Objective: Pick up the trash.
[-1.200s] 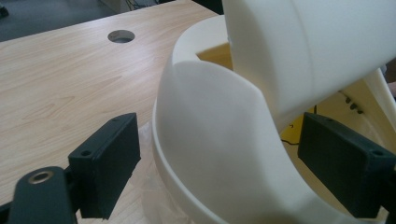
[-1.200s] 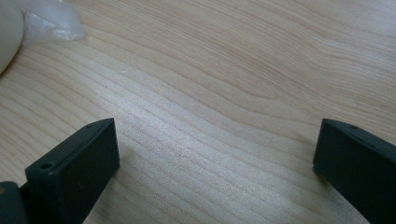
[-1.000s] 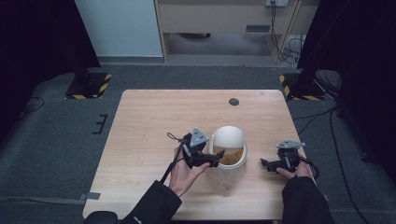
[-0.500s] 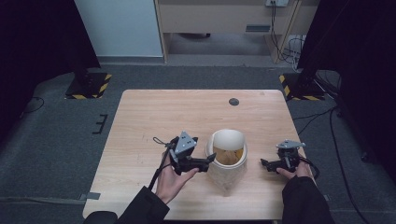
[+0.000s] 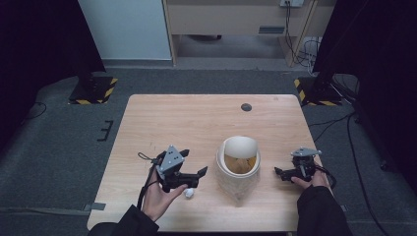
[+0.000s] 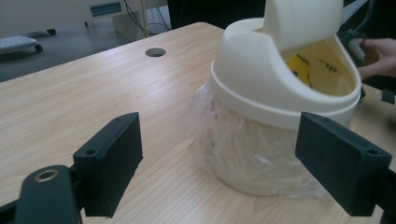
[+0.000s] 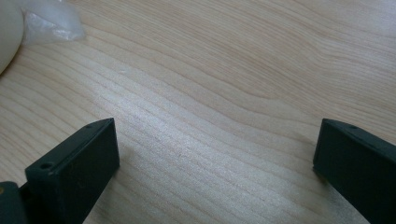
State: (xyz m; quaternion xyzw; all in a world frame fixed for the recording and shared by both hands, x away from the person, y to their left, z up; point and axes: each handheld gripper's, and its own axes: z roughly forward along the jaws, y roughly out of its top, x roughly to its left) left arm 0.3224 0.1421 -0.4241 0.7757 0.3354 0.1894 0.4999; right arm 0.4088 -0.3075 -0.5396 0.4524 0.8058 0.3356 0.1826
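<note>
High view shows the left tool (image 5: pixel 196 167) with jaws wide, holding nothing, beside the white bin (image 5: pixel 238 167) near the surface's (image 5: pixel 196 118) front edge; the right tool (image 5: pixel 281 173) is wide too.

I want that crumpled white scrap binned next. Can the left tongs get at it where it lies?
Probably yes. The white scrap lies on bare table right beside the left tongs, which are open, and nothing stands between them.

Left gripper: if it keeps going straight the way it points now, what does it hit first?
Most likely the small white bin; the open left gripper points at its bag-lined lower body, though depth is hard to judge.
</note>
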